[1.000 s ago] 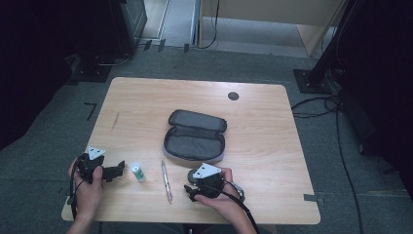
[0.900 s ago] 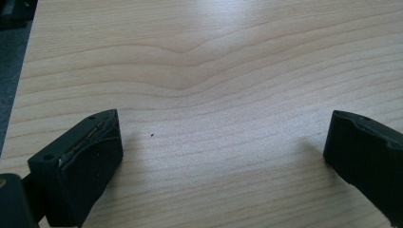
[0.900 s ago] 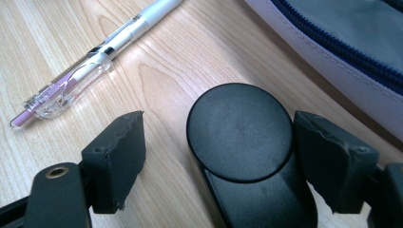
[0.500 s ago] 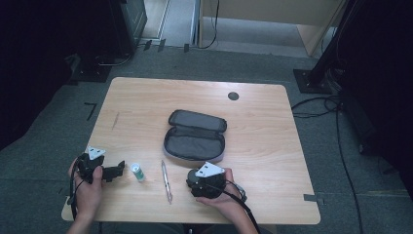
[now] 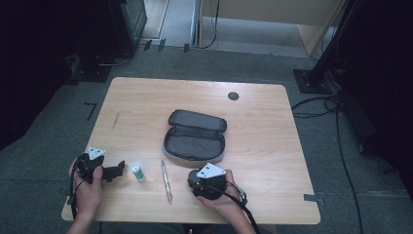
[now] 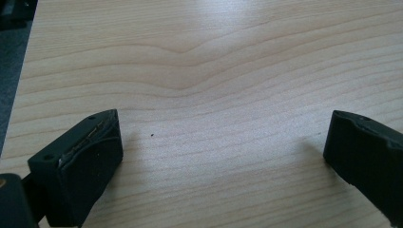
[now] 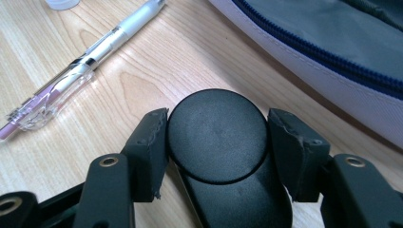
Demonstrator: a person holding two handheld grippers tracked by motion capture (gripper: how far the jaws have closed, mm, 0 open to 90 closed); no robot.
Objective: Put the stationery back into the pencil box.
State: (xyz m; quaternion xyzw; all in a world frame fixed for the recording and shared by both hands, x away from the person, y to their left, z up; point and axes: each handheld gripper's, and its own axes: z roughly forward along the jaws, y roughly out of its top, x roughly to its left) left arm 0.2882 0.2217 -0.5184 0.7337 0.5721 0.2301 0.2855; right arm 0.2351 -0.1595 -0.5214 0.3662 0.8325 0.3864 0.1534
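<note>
Two jaws of my right hand-held gripper (image 7: 216,137) are pinching a smooth black round object (image 7: 216,133), hard and likely slippery, by its sides, beside the pen (image 7: 85,66) and case (image 7: 332,52); my left (image 6: 218,156) is gaping wide over bare worktop (image 6: 214,61).

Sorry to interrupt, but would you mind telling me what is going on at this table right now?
A person sits at a wooden table with a handheld gripper in each hand. The right gripper is closed on a round black object, just in front of an open grey pencil case. The left gripper is open over bare wood near the left edge, holding nothing. A pen and a small white and green bottle lie between the two hands.
</note>
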